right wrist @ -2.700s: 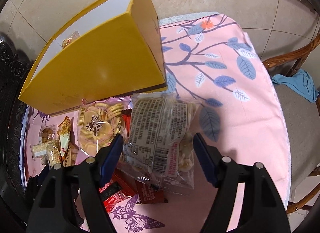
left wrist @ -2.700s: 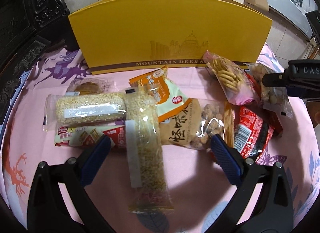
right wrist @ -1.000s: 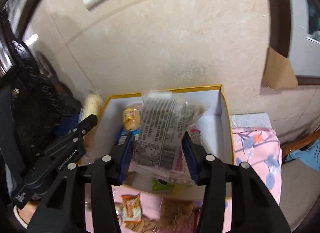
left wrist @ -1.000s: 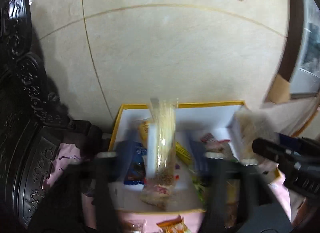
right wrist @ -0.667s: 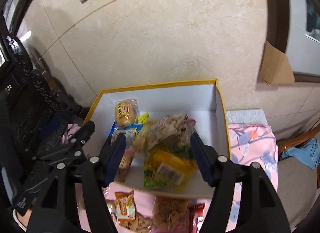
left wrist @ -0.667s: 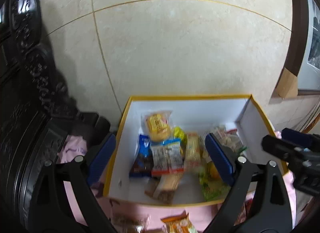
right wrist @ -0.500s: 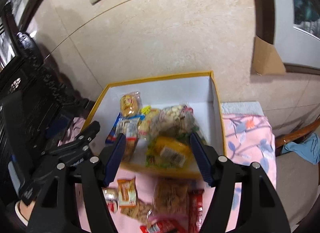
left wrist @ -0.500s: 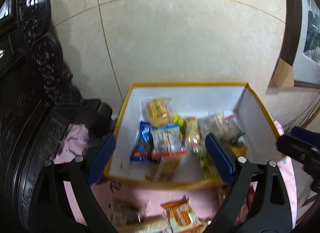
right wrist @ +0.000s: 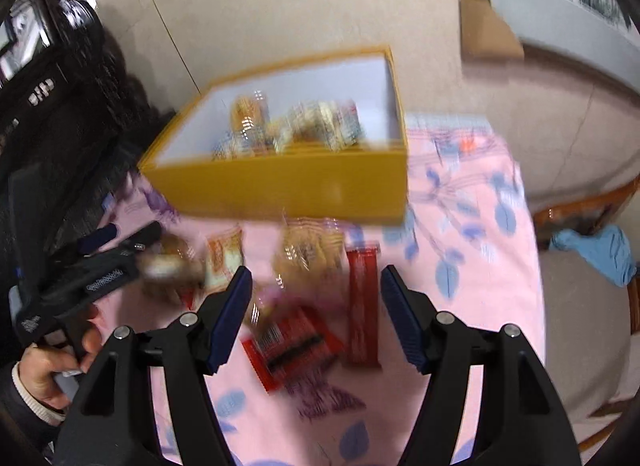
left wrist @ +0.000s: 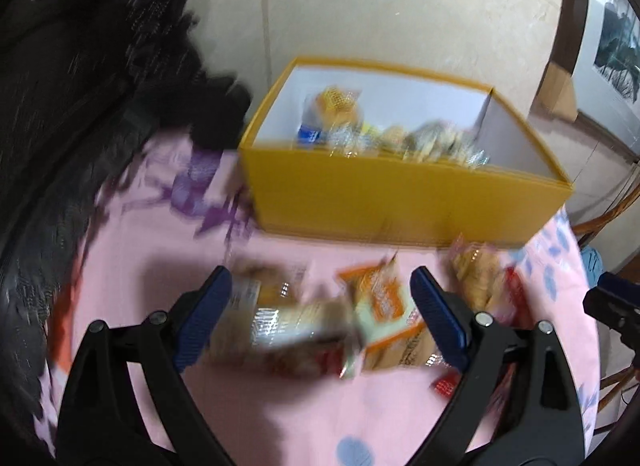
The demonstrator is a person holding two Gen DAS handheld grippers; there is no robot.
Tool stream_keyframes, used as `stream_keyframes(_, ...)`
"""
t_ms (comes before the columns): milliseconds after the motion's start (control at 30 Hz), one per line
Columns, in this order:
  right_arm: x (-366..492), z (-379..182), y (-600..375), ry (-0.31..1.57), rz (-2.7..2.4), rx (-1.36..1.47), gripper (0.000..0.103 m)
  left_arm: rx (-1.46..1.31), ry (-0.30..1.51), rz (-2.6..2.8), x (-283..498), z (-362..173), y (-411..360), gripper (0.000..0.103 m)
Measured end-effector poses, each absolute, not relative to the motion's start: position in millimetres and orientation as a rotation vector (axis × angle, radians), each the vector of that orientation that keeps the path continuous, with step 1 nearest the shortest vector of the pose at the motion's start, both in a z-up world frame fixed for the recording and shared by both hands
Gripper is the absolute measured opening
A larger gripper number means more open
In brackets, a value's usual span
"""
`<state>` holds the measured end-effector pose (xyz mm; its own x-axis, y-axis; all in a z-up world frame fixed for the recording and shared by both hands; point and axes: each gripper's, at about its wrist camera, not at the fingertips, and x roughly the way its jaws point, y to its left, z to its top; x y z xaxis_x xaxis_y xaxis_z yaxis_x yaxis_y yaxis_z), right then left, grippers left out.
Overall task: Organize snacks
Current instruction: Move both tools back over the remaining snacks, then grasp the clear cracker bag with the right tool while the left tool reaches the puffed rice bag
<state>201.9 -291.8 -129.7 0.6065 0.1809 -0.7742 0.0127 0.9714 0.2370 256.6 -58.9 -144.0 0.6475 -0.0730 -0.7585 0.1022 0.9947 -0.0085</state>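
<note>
Over the pink-clothed surface [right wrist: 480, 250] you are between picks: both hand-held grippers are empty and angled down at the loose snacks lying in front of the yellow box [right wrist: 280, 185], which already holds several packets. Your left hand-held gripper [left wrist: 320, 306] stands wide, framing a pale bar-shaped packet [left wrist: 296, 330] and an orange packet [left wrist: 380, 306]; nothing is pressed by its pads. Your right hand-held gripper [right wrist: 316, 314] is also spread with nothing between the pads, above a red packet [right wrist: 288, 346] and a red bar [right wrist: 362, 302]. Judging from this, the next move calls for choosing one packet per hand, lowering until the pads straddle it, then closing. Motion blur smears every wrapper, so labels and exact edges cannot be read, and the box's contents are only partly visible behind its near wall
</note>
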Motion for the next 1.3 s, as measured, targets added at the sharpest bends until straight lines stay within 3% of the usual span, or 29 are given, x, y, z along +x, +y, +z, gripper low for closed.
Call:
stream_keyframes(367, 216, -179, -278, 0.996, 0.116, 0.251, 0.068, 0.051, 0.927, -0.078, 216, -195, -35, 0.092)
stream_keyframes(933, 282, -209, -236, 1.026, 0.083, 0.137, 0.068, 0.070, 0.905, -0.096, 228, -202, -43, 0.092)
stream_keyframes(1133, 275, -210, -240, 1.008, 0.077, 0.100, 0.050, 0.015, 0.910, -0.079, 244, -205, -38, 0.092)
stream_keyframes(1300, 271, -208, -239, 0.997, 0.083, 0.074, 0.046, 0.006, 0.914, -0.064, 253, -206, -38, 0.092)
